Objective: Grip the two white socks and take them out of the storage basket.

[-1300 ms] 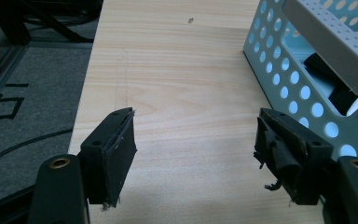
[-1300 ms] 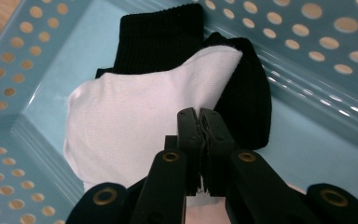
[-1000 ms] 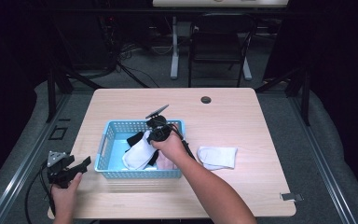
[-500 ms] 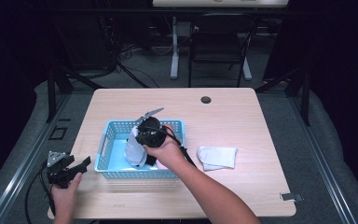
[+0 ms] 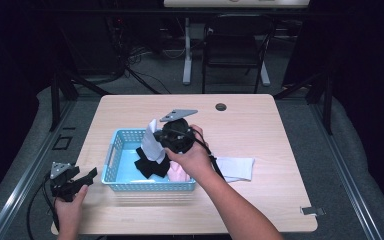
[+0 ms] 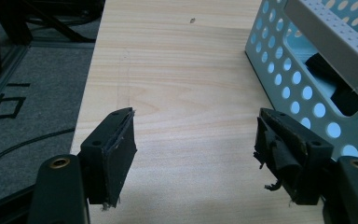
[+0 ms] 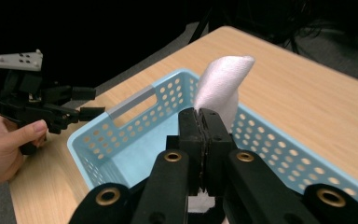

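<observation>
Right gripper pinches white cloth tight above blue basket. Left gripper fingers wide apart, holding nothing, over bench.

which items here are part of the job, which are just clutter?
In play:
right gripper, shut on white cloth
blue basket
black cloth and pink cloth in the basket

Lying about:
white cloth on table, beside the basket
left gripper, jaws open, idle
table hole cap
</observation>
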Demonstrator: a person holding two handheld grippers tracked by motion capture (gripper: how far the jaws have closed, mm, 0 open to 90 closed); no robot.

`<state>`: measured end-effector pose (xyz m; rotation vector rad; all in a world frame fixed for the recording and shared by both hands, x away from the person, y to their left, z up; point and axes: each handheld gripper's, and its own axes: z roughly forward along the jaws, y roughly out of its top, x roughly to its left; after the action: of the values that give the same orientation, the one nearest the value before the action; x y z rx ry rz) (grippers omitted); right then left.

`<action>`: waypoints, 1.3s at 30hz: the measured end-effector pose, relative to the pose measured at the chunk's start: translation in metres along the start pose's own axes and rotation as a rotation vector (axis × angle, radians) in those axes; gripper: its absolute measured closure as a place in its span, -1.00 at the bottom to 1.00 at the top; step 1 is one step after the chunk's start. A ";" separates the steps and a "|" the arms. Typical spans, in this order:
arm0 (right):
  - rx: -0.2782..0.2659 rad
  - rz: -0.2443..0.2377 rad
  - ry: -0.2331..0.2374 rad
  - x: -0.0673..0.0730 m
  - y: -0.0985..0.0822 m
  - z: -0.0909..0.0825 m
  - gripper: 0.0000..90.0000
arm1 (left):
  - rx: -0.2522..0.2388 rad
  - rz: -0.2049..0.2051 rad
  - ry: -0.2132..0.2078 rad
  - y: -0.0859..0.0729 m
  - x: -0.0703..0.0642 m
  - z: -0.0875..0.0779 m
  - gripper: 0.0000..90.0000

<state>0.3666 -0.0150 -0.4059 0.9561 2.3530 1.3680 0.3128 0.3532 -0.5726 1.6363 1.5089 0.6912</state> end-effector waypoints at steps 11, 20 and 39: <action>-0.070 0.017 -0.026 -0.012 -0.006 -0.051 0.98 | -0.007 -0.005 0.004 -0.001 0.001 0.001 -0.36; -0.101 0.041 -0.058 -0.024 -0.021 -0.082 0.98 | 0.001 -0.002 0.007 0.000 0.000 0.001 -0.36; -0.114 0.119 -0.169 -0.051 -0.059 -0.127 0.98 | -0.002 -0.002 0.004 -0.001 0.000 0.001 -0.36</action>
<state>0.3148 -0.1544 -0.3944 1.1456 2.1020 1.3877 0.3130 0.3531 -0.5742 1.6329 1.5116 0.6952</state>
